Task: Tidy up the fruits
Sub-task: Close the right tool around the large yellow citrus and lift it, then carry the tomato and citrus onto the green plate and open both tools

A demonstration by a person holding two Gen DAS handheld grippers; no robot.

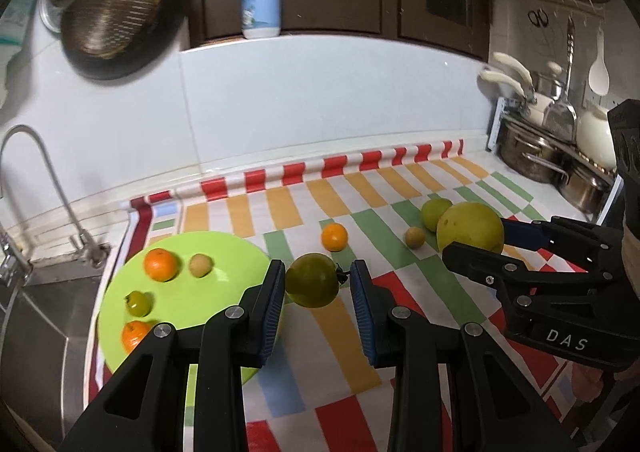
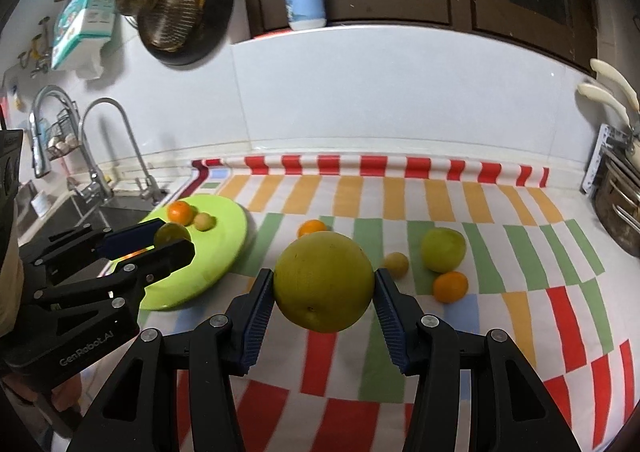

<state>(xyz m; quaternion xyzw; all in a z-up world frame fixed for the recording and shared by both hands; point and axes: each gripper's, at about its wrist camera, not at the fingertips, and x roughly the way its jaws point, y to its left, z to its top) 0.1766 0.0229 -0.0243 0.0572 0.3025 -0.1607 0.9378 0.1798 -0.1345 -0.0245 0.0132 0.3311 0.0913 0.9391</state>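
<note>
- Right now, nearest first: left gripper [image 1: 318, 286] is clamped on a small dark-green round fruit with a stem stub [image 1: 312, 279]; pads press both flanks, fruit off the cloth, stem pointing toward the right pad.
- Right gripper [image 2: 324, 284] grips a large yellow-green round citrus [image 2: 325, 281], pads on its sides, also carried clear of the striped red, orange and green tablecloth [image 2: 360, 352].
- Key relation: the lime-green round plate [image 1: 224, 252] lies left of both loads, beside the steel sink [image 1: 44, 316]. Left gripper sits at the plate's right edge; right gripper is well apart from it, with the left one in between.
- Judgement: left hand is nearer and should drop first, onto the bare near-right area. Both fruits are round, so no long axis to align.
- Plate already carries two oranges, a small tan fruit and a small green one [image 1: 138, 302].
- Farther out on the cloth, loose: one small orange tangerine [image 1: 334, 236], a tan round fruit [image 1: 414, 237], a pale green citrus [image 1: 436, 212].
</note>
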